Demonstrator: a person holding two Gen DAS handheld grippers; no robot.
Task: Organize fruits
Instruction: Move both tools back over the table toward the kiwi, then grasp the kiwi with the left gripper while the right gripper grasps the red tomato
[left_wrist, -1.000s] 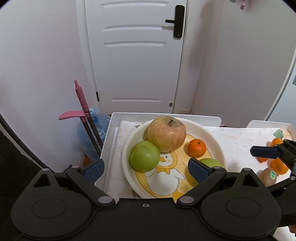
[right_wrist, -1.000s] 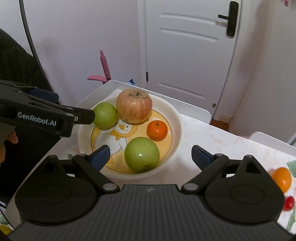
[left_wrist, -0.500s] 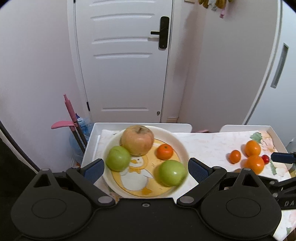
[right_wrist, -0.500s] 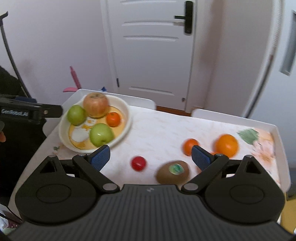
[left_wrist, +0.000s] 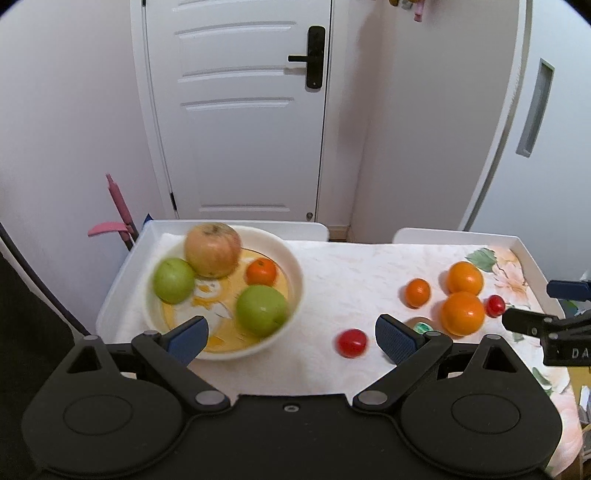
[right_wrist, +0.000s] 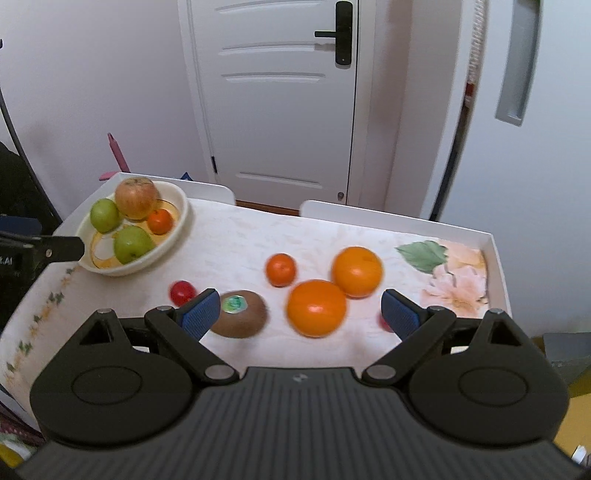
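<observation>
A white bowl (left_wrist: 295, 273) (right_wrist: 181, 221) at the table's left holds a red-yellow apple (left_wrist: 213, 249), two green apples (left_wrist: 261, 309) (left_wrist: 173, 280) and a small tangerine (left_wrist: 261, 271). On the cloth to the right lie two oranges (right_wrist: 316, 308) (right_wrist: 357, 271), a tangerine (right_wrist: 280, 269), a kiwi with a sticker (right_wrist: 240, 314) and two cherry tomatoes (left_wrist: 352, 342) (left_wrist: 495, 305). My left gripper (left_wrist: 291, 338) is open above the bowl's near rim. My right gripper (right_wrist: 301, 314) is open, with the near orange and kiwi between its fingers, untouched.
The table is a white tray-edged top (right_wrist: 495, 258) with a flowered cloth. A white door (left_wrist: 240, 129) and walls stand behind. A pink-handled tool (left_wrist: 118, 206) leans at the left. The other gripper's fingers (left_wrist: 532, 325) reach in from the right edge.
Both grippers have pulled back and swung right. The bowl has slid left in both views, and the loose oranges, kiwi and tomatoes have come into view. Both grippers stay open.
</observation>
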